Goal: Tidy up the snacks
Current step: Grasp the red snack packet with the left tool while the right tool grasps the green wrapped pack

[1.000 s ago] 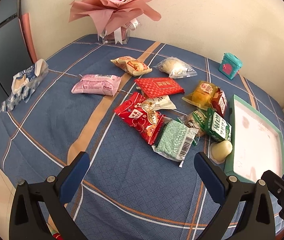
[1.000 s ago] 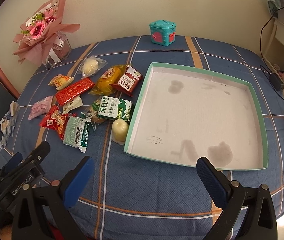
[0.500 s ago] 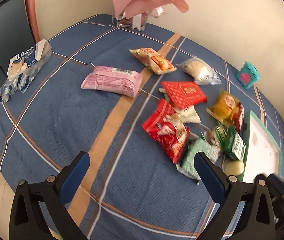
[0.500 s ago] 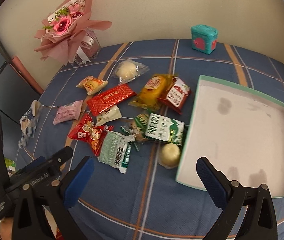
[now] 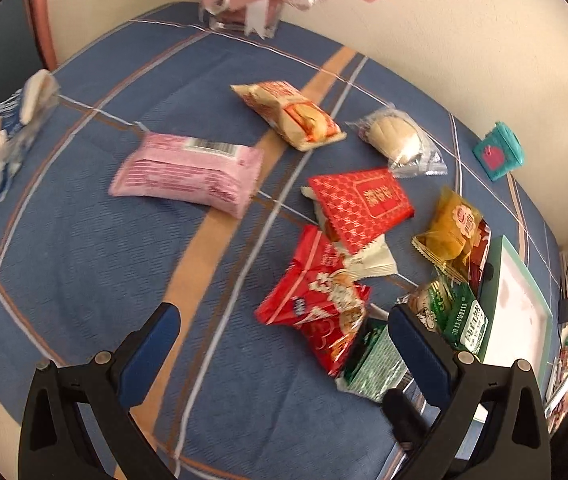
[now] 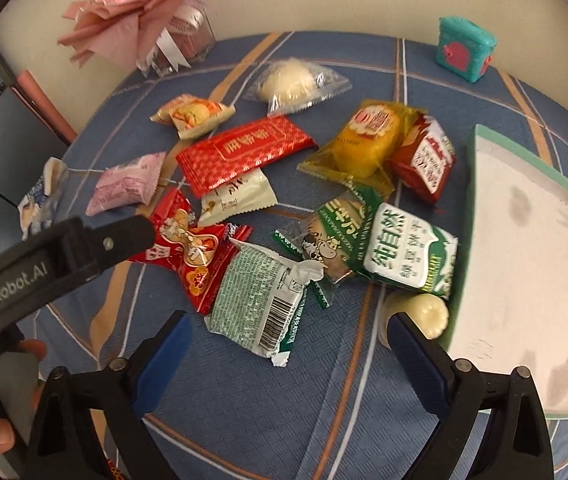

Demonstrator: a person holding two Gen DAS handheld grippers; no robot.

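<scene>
1. Over the last second both grippers have moved in from a wider view of the blue checked tablecloth [image 6: 244,400] toward the scatter of snack packets. The right gripper [image 6: 287,344] now hangs just above the pale green crinkled foil packet with a barcode [image 6: 260,300]; the left gripper [image 5: 284,336] has closed in beside the red printed foil packet [image 5: 315,304].
2. Both pairs of jaws stand spread wide and hold nothing, so no snack has been taken up yet.
3. Judged from this, sorting is only beginning: the shallow white tray with a mint-green rim [image 6: 468,208] lies bare at the right, and every packet sits on the cloth to its left.
4. The pale green packet lies flat, its long axis running from upper left to lower right in the right wrist view, the barcode end toward the gripper.
5. The red packet's long axis runs roughly the same diagonal, and its near end touches the green packet.
</scene>
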